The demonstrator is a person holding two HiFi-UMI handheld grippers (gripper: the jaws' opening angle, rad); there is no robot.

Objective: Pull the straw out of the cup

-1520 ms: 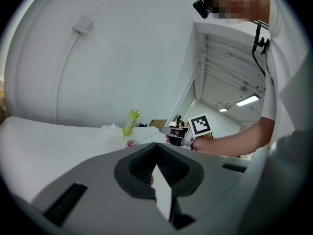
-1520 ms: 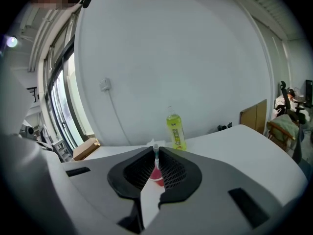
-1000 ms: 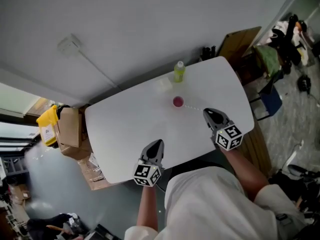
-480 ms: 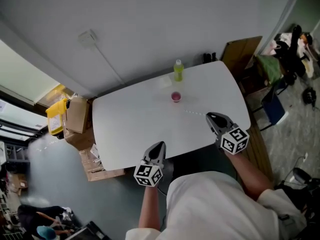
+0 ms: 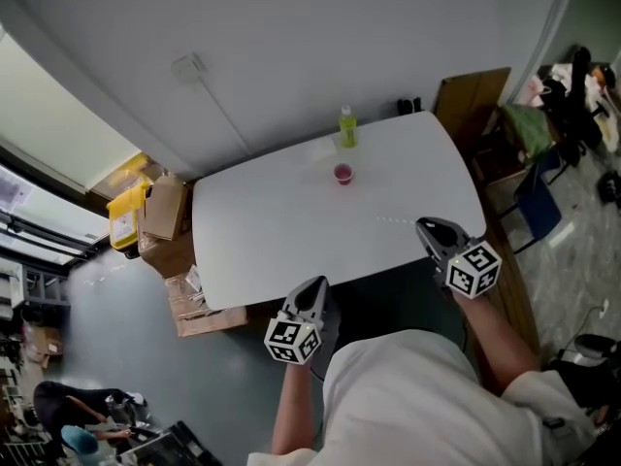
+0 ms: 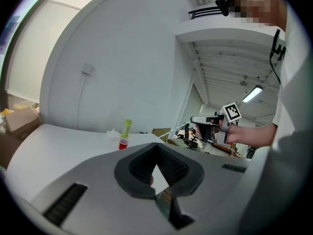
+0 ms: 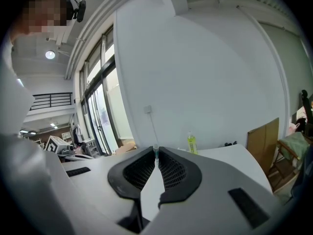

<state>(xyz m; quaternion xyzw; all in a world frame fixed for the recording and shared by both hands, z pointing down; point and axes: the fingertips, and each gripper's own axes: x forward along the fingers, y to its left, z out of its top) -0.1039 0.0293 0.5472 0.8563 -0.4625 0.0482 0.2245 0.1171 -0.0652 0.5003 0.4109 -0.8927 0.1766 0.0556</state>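
The person holds both tongs out in front of the body at the near edge of the white table, both pointing away toward the far wall, with the bare forearms running back to the white shirt. The right gripper sits with its tip over the near right part of the table, its marker cube toward the person. In the right gripper view its jaws are pressed together on the straw, whose thin end pokes up just above the pads. In the head view the straw shows as a faint pale line reaching left from the tip, over the table top. The left gripper is held lower and closer in, at the table's near edge and well apart from the right one. In its own view the jaws meet at the tip with nothing between them. The red cup stands upright on the far part of the table, well apart from the straw and from both tongs. Near it, closer to the wall, stands a green bottle. Cardboard boxes lie on the floor beside the table's left end.
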